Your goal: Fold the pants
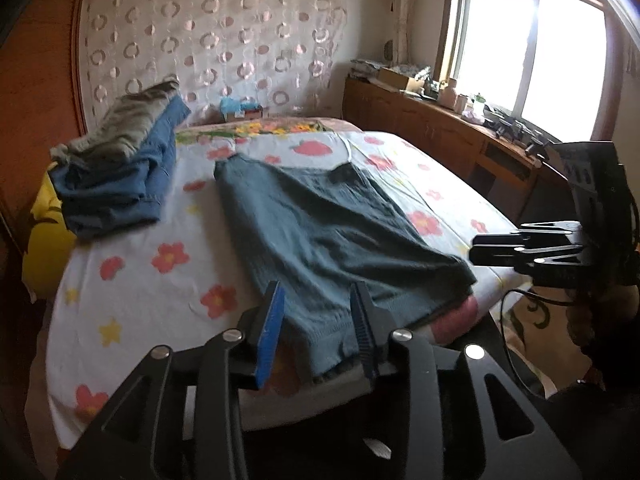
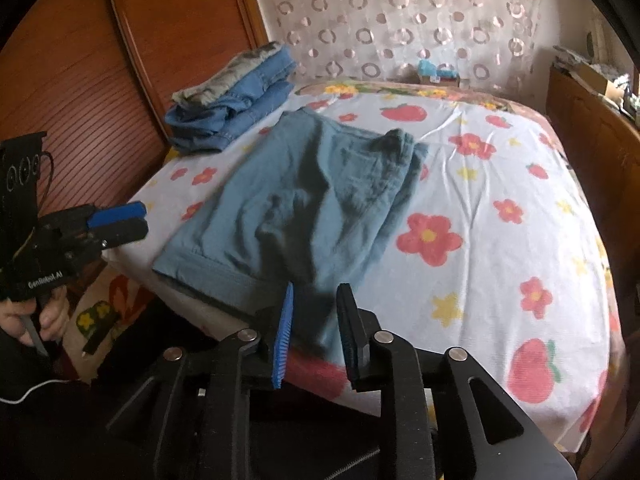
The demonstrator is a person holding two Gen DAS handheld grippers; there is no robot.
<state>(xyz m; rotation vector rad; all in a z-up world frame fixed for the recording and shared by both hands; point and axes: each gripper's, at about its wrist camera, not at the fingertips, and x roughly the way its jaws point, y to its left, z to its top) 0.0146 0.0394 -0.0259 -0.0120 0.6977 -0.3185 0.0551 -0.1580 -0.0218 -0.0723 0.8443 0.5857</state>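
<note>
We see one pair of teal-grey pants [image 2: 316, 196], crinkled and folded flat, lying across the middle of the flowered bedsheet [image 2: 500, 184], its hemmed edge at the near bed edge in the lower centre of both views. We count two grippers: the left gripper [image 1: 316, 324] and the right gripper [image 2: 316, 332] each have released jaws, with the hem between the pads but not pinched. One stack of folded clothes [image 1: 120, 168] sits upper left.
</note>
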